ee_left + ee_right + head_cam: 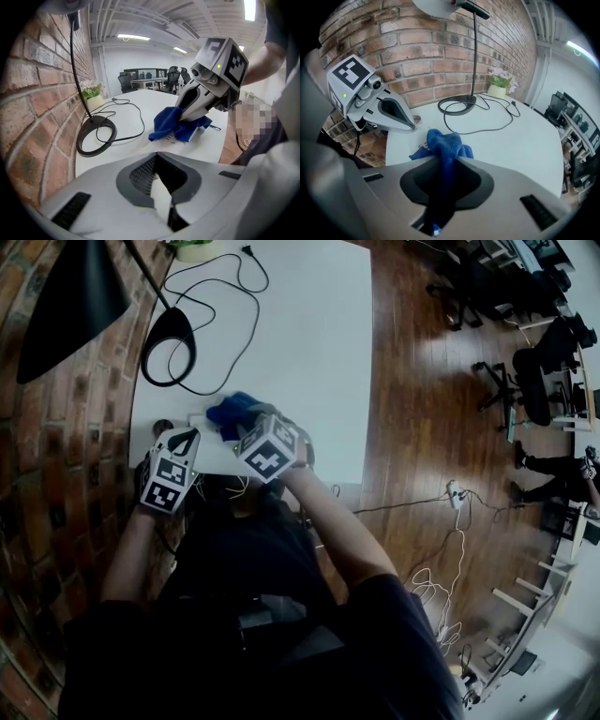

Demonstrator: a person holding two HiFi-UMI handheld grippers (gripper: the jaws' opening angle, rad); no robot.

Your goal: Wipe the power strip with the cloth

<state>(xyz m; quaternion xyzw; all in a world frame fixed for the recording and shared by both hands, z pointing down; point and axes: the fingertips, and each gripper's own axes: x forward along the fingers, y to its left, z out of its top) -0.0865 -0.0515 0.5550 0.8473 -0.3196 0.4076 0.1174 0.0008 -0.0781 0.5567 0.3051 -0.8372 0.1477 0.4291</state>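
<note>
A blue cloth (232, 411) lies bunched on the white power strip (201, 420) near the table's front left corner. My right gripper (242, 420) is shut on the cloth and holds it down on the strip. In the right gripper view the cloth (445, 143) runs up between the jaws of that gripper (440, 164), and only a small marked bit of the strip (423, 147) shows. My left gripper (190, 429) stands just left of the cloth, its jaws shut. In the left gripper view a white piece sits in the jaws of the left gripper (161, 199); I cannot tell what it is.
A black lamp base (169, 348) with a looping black cable (225, 296) stands behind the strip on the white table (309, 352). A brick wall (56, 474) runs along the left. A small potted plant (499, 84) sits at the far end. Wood floor (422, 427) lies to the right.
</note>
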